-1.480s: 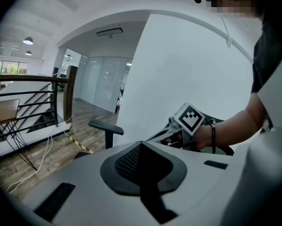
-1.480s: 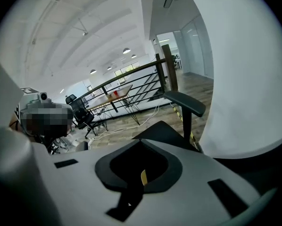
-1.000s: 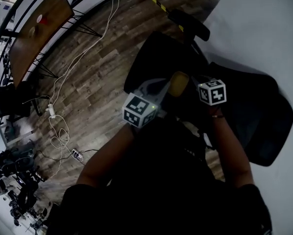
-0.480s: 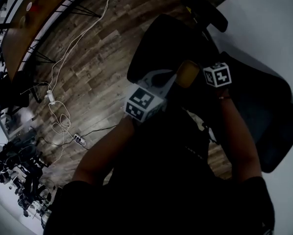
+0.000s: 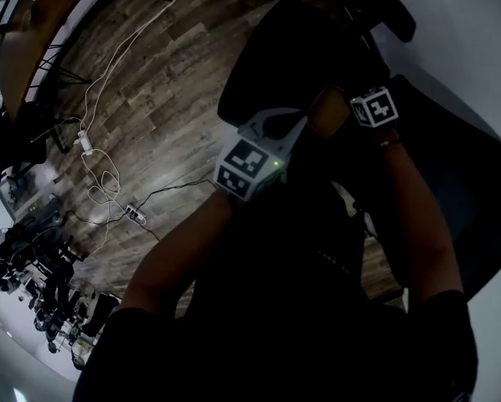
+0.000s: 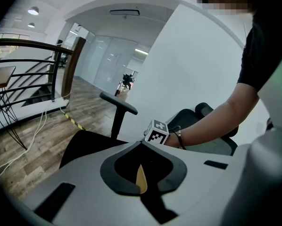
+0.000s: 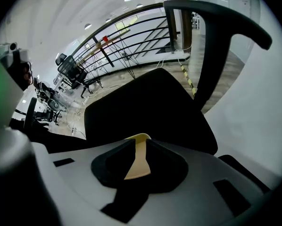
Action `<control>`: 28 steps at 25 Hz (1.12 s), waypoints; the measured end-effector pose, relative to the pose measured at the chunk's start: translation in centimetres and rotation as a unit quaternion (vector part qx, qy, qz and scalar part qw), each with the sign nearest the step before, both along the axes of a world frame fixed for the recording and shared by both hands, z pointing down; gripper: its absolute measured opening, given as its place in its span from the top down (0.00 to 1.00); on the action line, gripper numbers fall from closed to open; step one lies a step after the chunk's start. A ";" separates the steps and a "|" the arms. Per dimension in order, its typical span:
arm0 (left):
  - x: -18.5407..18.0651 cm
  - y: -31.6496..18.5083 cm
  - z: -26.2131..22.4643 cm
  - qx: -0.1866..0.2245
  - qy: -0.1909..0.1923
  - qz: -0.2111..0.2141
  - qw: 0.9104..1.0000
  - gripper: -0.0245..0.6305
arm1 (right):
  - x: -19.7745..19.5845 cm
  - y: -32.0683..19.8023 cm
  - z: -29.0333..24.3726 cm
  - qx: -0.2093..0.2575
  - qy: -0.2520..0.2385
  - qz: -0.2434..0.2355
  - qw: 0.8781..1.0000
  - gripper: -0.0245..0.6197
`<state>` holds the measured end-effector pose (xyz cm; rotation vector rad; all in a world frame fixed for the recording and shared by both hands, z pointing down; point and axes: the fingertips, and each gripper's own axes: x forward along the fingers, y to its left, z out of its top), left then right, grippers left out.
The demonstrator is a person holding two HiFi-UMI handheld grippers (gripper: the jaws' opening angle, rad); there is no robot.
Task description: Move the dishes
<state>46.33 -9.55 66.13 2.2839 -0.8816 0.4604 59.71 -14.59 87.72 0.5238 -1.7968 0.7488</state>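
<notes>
Grip unchanged vs 1 s ago: L gripper point(image 6: 141, 161) and R gripper point(image 7: 140, 147) both clamp the same tan dish point(image 5: 327, 110). Each set of jaws is pressed onto its thin rim, which shows edge-on as a sliver btwn the pads in both gripper views. What did change: in head view the pair w/ the dish sits higher and a bit further right in frame than 1 s ago. Chair point(image 5: 292, 48) and floor point(image 5: 167, 99) slid up by about as much, so most of that reads as head tilt or body turn, not arms reaching. Dish hangs in the air in front of the torso, over the black chair seat, touching nothing but the jaws; its tilt btwn the cubes looks about the same. For the task: prob. mid-carry, dish already lifted, not yet set down. No drop-off spot or other dishes in view, only cables point(image 5: 100, 166) on the floor and a white surface point(image 5: 468, 40) at right; can't tell if wall or tabletop. Next move needs both grippers travelling together so the rim doesn't twist out.
</notes>
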 end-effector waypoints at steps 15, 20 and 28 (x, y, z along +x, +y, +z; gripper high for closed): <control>0.2 2.7 4.5 -0.042 -0.009 0.003 0.999 0.97 | 1.6 1.7 5.8 -0.029 0.039 -0.060 0.997 0.83; 0.0 2.8 5.4 -0.049 -0.014 0.001 0.999 0.97 | 1.4 1.6 7.6 -0.030 0.046 -0.073 0.996 0.83; -0.5 3.3 5.9 -0.056 -0.017 0.005 0.998 0.97 | 1.9 1.8 8.9 -0.033 0.064 -0.061 0.996 0.89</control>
